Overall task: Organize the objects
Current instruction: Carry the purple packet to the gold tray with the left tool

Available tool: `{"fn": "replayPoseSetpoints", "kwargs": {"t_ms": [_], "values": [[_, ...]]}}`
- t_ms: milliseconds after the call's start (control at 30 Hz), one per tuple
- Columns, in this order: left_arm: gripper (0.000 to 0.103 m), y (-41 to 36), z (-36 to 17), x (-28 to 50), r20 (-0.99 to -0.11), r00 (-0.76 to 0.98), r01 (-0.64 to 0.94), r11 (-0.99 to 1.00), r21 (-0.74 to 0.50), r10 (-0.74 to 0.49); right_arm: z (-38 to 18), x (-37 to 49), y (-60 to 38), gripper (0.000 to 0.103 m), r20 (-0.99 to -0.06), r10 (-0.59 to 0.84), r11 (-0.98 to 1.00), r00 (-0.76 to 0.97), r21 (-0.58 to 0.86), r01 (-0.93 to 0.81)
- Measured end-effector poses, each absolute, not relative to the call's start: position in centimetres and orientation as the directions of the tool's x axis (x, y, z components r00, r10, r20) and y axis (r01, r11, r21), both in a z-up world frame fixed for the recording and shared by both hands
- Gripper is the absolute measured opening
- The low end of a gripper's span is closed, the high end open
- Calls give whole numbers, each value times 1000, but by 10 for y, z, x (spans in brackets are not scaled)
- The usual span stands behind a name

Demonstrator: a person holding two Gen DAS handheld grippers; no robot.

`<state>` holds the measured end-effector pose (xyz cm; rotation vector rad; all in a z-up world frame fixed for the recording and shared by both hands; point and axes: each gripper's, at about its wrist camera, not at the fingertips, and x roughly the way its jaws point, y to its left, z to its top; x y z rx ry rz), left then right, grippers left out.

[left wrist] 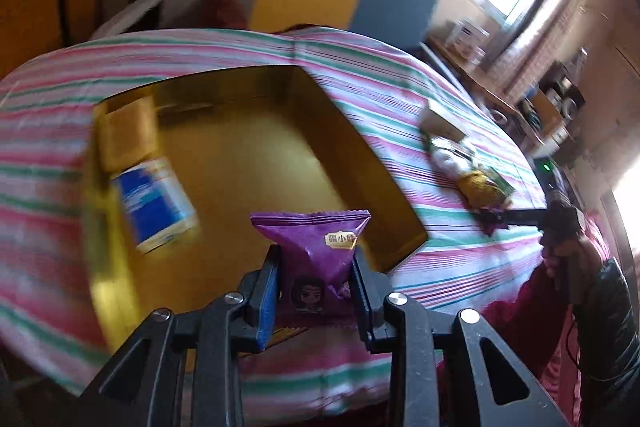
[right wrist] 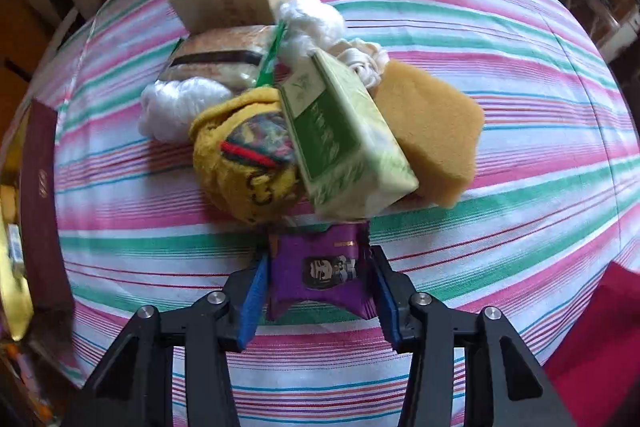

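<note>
While over the box: purple packet pinched upright in left gripper, above near edge of gold box
Second packet: purple packet flat on striped cloth, between right gripper's fingers, pads seemingly just meeting its sides
Handling: light, crinkly foil, slippery; soft filling likely, so squeeze gently
Hold: across the body's middle, not the crimped ends
In box: blue carton, tan box
Pile nearby: green carton, sponge, yellow sock
</note>
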<state>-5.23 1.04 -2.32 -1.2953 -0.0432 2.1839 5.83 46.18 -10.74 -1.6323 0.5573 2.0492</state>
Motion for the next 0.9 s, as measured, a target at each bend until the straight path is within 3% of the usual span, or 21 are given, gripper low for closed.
{"fn": "replayPoseSetpoints", "kwargs": {"t_ms": [267,767,900], "values": [[32,-64,-30,-53,-809,-413,-301,-901,-313,419,-99,61,454,41,-964,102,-835,-245,51,-547],[35,-27,-67,-84,-887,-374,-311,-938,-156,271,-83,80,447,41,-948,80,-859,-309,92,-503],[37,-36,-63,-81,-878,-387,-297,-939,-171,282,-75,78,436,40,-944,90,-871,-318,81,-485]]}}
